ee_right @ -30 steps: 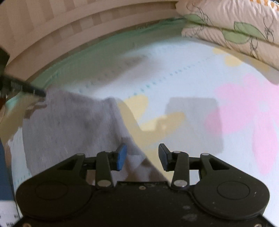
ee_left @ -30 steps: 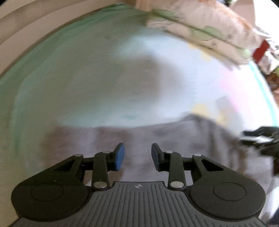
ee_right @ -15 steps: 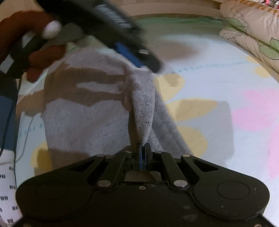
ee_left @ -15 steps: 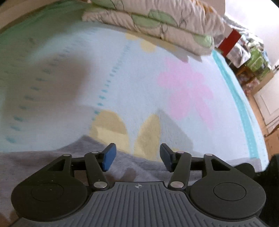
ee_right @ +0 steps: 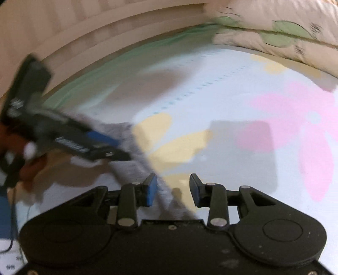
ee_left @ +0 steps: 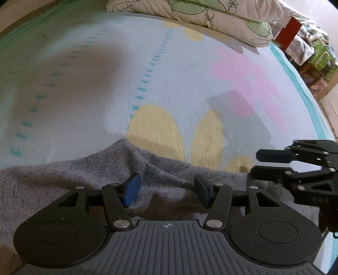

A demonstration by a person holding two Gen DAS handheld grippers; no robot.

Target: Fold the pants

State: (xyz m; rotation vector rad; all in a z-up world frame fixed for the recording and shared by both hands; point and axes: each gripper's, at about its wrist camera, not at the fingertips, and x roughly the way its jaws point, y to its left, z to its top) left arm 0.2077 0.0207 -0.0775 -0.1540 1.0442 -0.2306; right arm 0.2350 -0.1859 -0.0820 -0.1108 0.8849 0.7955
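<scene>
Here, on a bed under a pale blue blanket (ee_left: 84, 88) w/ pink and yellow flower shapes, one pair of grey knit pants (ee_left: 52, 182) lies bunched along the near edge, a ridge of fabric humped up just ahead of the left gripper (ee_left: 166, 188). Two pillows (ee_left: 211, 12) are stacked at the far side; one pants, two grippers, that's the count. Both tools stand w/ jaws apart and nothing between the pads: the left gripper hovers over the grey ridge, the right gripper (ee_right: 173, 190) sits over the pants' right-hand edge, a strip of cloth running under its left finger. Risks, as they look from here: w/ neither tool clamped, the cloth is loose, and a hurried close could pinch only the top layer or catch the blanket's pile along w/ the knit, dragging bedding into the fold. The right-wrist view is motion-blurred, so fast moves may miss the hem. The grippers are close together; a collision seems possible, esp. if both go for the same ridge.
</scene>
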